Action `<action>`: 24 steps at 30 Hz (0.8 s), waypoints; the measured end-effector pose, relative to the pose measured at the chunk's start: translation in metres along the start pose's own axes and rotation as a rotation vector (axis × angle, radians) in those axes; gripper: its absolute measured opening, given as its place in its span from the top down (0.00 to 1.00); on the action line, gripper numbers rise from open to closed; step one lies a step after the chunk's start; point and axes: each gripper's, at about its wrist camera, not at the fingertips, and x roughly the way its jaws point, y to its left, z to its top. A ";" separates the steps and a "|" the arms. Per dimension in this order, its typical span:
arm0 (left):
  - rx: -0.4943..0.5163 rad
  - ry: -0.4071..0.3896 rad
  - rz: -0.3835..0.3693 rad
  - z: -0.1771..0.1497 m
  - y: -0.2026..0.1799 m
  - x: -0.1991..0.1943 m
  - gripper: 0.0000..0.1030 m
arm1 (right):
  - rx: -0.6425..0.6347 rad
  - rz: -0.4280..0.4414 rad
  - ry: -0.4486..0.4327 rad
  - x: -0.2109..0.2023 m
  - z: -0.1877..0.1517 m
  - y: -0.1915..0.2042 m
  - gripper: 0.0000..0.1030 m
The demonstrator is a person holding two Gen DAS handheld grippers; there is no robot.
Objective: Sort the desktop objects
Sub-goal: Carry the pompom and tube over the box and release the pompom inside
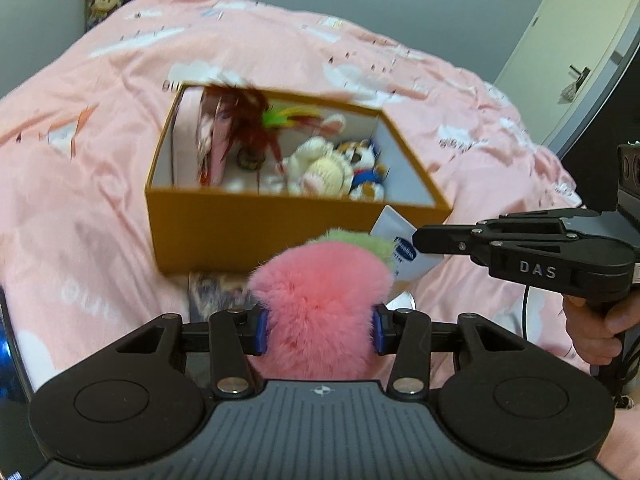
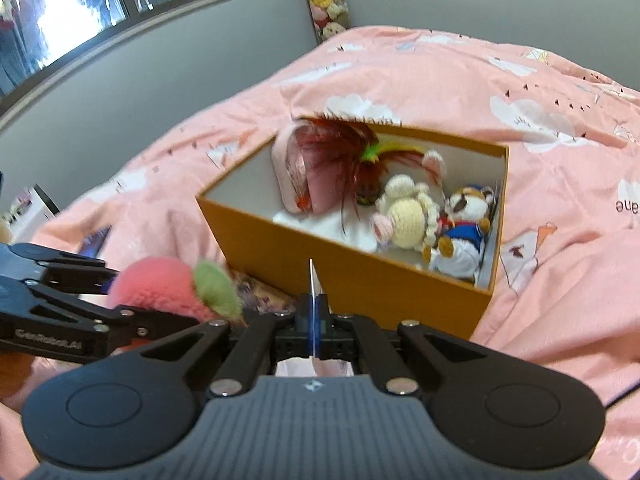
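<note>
Left gripper [image 1: 318,330] is clamping a pink fluffy plush [image 1: 320,300] with a green top, jaws closed on its lower body, blue pads [image 1: 261,330] pressing into the fur on both sides. Right gripper [image 2: 314,320] is pinching a thin white card [image 2: 313,284] edge-on, jaws closed almost flat on it; in the left wrist view the card is showing a blue logo at about 2 o'clock from the plush. The orange box [image 1: 240,232] is sitting on the pink bed cover [image 1: 80,200], straight ahead at 12 o'clock from both grippers, just beyond them, open top facing up. Inside are lying a pink pouch [image 2: 296,176], a feather toy [image 2: 352,148], a cream knit doll [image 2: 408,216] and a sailor tiger plush [image 2: 464,224]. The plush's long axis is pointing at 12 o'clock toward the box's near wall. Both hands are looking about equally near; likely both items are going over that wall, needing a lift first. A flat printed item [image 1: 216,292] is lying by the box's near base.
</note>
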 end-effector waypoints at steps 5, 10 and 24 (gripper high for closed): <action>0.033 -0.060 0.004 0.022 -0.003 -0.013 0.50 | -0.032 0.017 -0.066 -0.020 0.018 0.005 1.00; 0.075 -0.119 0.038 0.050 -0.001 -0.025 0.50 | -0.063 0.017 -0.143 -0.042 0.040 0.005 1.00; 0.112 -0.019 0.086 0.120 0.023 0.059 0.50 | -0.019 -0.098 -0.247 -0.040 0.080 -0.038 1.00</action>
